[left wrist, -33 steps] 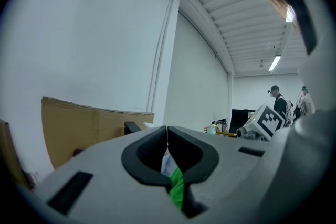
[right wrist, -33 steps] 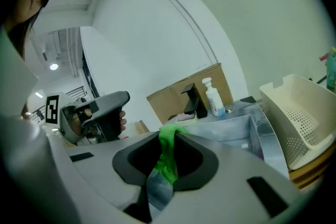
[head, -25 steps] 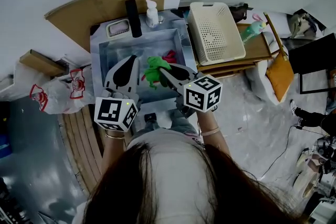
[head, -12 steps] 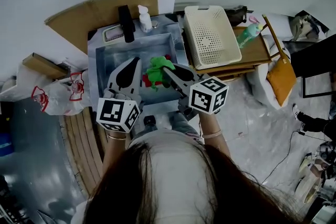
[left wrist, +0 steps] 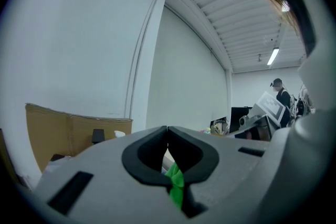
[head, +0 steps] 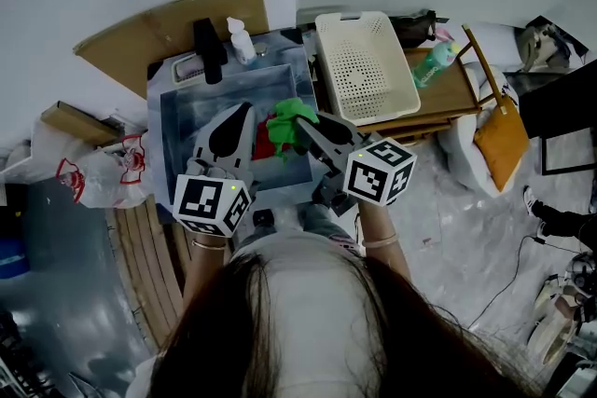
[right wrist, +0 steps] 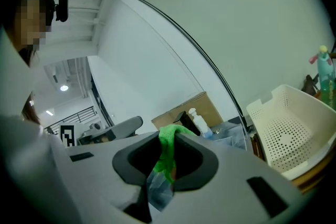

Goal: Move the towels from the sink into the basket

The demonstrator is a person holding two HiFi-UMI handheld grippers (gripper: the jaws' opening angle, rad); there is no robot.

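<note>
Since a second ago, the left gripper (head: 246,109), the right gripper (head: 306,122) and the bright green cloth towel (head: 291,113) have shifted from the middle of the square metal sink (head: 171,121) to its right edge. That puts them nearer the cream perforated plastic basket (head: 364,70), which sits just right of the sink on a wooden desk (head: 457,87). The right fingers are clamped on a fold of the green towel. The left fingers meet at their tips, with a strip of the same cloth pinched lower down. A crumpled red towel (head: 267,130) shows between the two grippers, over the sink.
</note>
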